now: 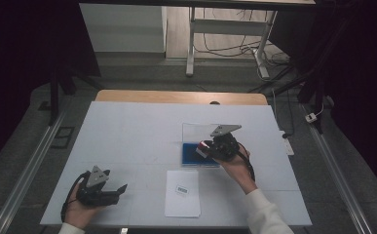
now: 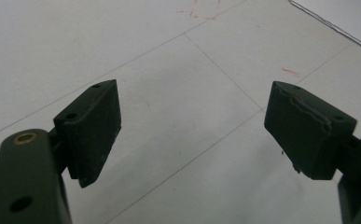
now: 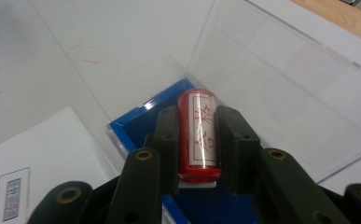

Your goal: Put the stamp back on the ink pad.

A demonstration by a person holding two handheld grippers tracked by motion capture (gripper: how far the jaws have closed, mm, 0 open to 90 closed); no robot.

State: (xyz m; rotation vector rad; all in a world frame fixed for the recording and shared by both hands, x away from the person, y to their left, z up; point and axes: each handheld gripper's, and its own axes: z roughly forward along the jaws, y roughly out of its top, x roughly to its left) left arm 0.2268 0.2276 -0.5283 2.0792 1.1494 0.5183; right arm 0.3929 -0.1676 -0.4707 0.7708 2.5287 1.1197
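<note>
My right gripper [image 3: 197,128] is shut on a red cylindrical stamp [image 3: 198,133] with a white label of red characters. It hangs over the blue pad [image 3: 143,119] of a clear-lidded case [image 3: 281,79]. From above, the right gripper [image 1: 206,149] and the stamp [image 1: 204,148] sit at the blue case [image 1: 190,157], right of the table's centre. My left gripper [image 1: 121,189] rests near the front left of the table, held in a hand. Its jaws stand wide apart in the left gripper view [image 2: 192,135], with bare table between them.
A white sheet of paper [image 1: 182,194] with a small printed box [image 1: 182,189] lies near the front edge, between the two hands. The white table [image 1: 137,131] ends in a wooden strip at the back. Dark floor, cables and another table's legs lie beyond.
</note>
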